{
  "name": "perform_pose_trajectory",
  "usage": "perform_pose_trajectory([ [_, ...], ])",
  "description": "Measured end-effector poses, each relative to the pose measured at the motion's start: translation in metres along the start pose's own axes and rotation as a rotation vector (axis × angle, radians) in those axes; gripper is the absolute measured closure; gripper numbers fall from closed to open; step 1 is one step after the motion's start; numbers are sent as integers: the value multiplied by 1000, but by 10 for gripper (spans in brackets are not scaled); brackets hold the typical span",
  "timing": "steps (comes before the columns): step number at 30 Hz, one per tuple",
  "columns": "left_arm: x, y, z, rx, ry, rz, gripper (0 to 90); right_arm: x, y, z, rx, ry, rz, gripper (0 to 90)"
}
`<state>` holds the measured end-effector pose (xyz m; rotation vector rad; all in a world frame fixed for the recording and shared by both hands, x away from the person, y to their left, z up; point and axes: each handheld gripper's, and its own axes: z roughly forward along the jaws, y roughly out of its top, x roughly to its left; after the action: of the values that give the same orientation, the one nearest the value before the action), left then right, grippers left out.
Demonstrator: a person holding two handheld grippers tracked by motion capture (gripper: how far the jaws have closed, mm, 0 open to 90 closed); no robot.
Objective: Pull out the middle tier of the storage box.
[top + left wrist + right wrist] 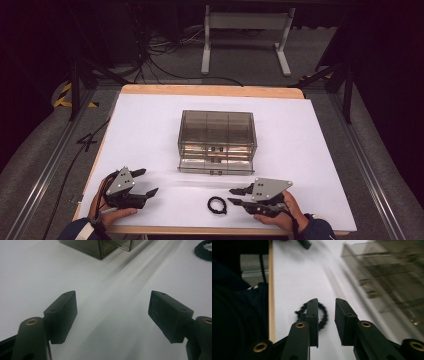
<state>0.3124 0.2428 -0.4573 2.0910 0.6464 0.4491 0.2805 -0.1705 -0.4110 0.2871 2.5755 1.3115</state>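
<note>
High view, evening session at the bench (pixel 150 120): two hand-held tools low over the white sheet, a small black ring of beaded cord (pixel 217 205) flat between them, well in front of the smoky clear drawer box (pixel 217 141) with its lowest drawer pulled out a little.

Right tool (pixel 239 196) nearer by far, tips just beside the ring and aimed leftward at it; ring lying to that tool's left, a touch toward the person's edge. Jaws parted by a narrow gap, nothing between them. Right gripper view: ring (pixel 322 315) partly hidden behind the left-hand jaw, off the centre line of the gap rather than inside it, picture blurred.

Left tool (pixel 148 182) well apart from the ring, across bare sheet, jaws spread wide and empty. Left gripper view: ring (pixel 203 251) far off at the upper right corner, a corner of the box (pixel 100 247) at the top.

No long axis to speak of, a loop lying flat. Likely next call: a small sideways shift of the right tool to bring one strand of the loop into the gap before closing.
</note>
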Motion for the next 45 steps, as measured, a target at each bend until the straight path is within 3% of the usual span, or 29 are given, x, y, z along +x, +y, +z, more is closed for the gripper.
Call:
perform_pose_trajectory([
  [5,0,0,2,13,17,-2,176,9,0,24,52,52,-29,695],
  [11,0,0,4,21,17,-16,151,11,-5,45,100,109,-26,686],
  [17,-1,0,4,23,24,-20,143,13,-5,45,107,110,-34,707],
  [20,-1,0,4,27,30,-12,142,15,-4,46,130,134,-52,594],
  [23,-1,0,4,24,27,-16,142,18,-5,48,142,129,-57,612],
  [26,-1,-1,4,23,28,-17,142,19,-6,51,156,125,-69,689],
  [29,-1,0,4,26,30,-13,141,19,-8,51,153,149,-68,777],
  [35,-1,0,3,28,32,-5,143,20,-6,50,160,145,-83,807],
  [45,0,0,5,39,27,-4,142,17,-3,40,111,127,-67,811],
])
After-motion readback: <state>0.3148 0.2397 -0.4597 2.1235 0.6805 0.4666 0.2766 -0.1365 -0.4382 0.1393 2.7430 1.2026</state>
